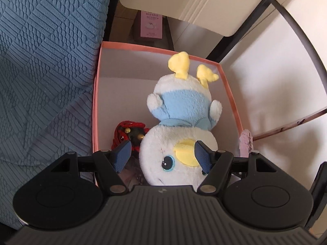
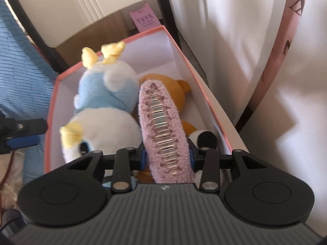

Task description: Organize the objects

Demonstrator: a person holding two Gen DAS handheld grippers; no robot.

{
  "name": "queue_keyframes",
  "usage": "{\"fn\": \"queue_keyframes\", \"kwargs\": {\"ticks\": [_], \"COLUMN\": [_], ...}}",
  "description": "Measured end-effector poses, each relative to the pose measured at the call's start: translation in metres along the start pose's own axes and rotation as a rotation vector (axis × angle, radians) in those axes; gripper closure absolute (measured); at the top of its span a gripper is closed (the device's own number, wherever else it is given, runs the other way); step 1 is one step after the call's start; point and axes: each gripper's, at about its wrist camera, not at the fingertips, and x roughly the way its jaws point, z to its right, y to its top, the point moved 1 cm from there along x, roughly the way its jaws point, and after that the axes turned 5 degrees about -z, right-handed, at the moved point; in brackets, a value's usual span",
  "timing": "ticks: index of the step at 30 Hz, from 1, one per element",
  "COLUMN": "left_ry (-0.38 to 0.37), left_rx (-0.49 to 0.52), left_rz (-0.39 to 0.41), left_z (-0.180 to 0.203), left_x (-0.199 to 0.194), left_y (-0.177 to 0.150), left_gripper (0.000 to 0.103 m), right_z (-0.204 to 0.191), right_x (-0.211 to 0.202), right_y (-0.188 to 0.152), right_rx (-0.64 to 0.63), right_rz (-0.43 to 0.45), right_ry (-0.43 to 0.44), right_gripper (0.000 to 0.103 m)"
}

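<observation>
1. Overhead, the right gripper (image 2: 167, 156) holds a fuzzy pink hair clip (image 2: 161, 126) pinched between its pads, the clip pointing forward above the open pink box (image 2: 206, 100).
2. Meanwhile the left gripper (image 1: 163, 153) hangs with its jaws spread wide around the head of a white-and-blue plush (image 1: 179, 122); whether the pads touch the fur cannot be told, and it grips nothing.
3. To finish well, the clip likely needs to come down into the free strip between the plush and the right wall before the pads part; letting go too high could bounce it off the soft toys and over the rim.
4. Keeping the clip's long axis in line with the box's length would probably help it settle flat rather than perch on the plush.
5. The left gripper looks best kept low and steady, or backed off, so it does not block the drop.
6. Inside the box lie the plush, head towards the cameras, an orange bear (image 2: 163, 81) under the clip, a black-and-white toy (image 2: 204, 137) at the near right, and a red corded trinket (image 1: 130, 132) at the near left.
7. Beside the box stand a blue sofa (image 1: 45, 61) on one side and a white panel (image 2: 235, 40) on the other.
8. Beyond it, a small purple carton (image 1: 151, 25) sits on the floor under a chair.
</observation>
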Motion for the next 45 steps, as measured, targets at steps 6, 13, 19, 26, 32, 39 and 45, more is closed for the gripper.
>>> {"fn": "queue_keyframes", "kwargs": {"ticks": [6, 13, 19, 26, 32, 39, 45], "left_ry": [0.006, 0.018, -0.014, -0.024, -0.034, 0.001, -0.014], "left_rx": [0.021, 0.091, 0.149, 0.189, 0.192, 0.210, 0.181], "left_rz": [0.018, 0.091, 0.185, 0.274, 0.296, 0.298, 0.274], "left_z": [0.007, 0.023, 0.031, 0.025, 0.013, -0.003, -0.016], "left_x": [-0.017, -0.072, -0.131, -0.197, -0.226, -0.231, -0.221], "left_y": [-0.002, -0.013, -0.033, -0.067, -0.102, -0.135, -0.153], "left_gripper": [0.028, 0.028, 0.023, 0.019, 0.011, 0.009, 0.008], "right_z": [0.002, -0.003, -0.026, -0.048, -0.064, -0.072, -0.072], "right_x": [0.002, -0.040, -0.108, -0.177, -0.208, -0.216, -0.195], "right_y": [0.002, 0.006, -0.001, -0.034, -0.076, -0.116, -0.132], "right_rx": [-0.001, 0.010, -0.029, -0.067, -0.092, -0.098, -0.080], "right_rz": [0.001, 0.090, 0.202, 0.294, 0.321, 0.321, 0.280], "right_ry": [-0.014, 0.010, 0.053, 0.091, 0.101, 0.085, 0.078], "right_gripper": [0.046, 0.036, 0.036, 0.036, 0.036, 0.036, 0.006]}}
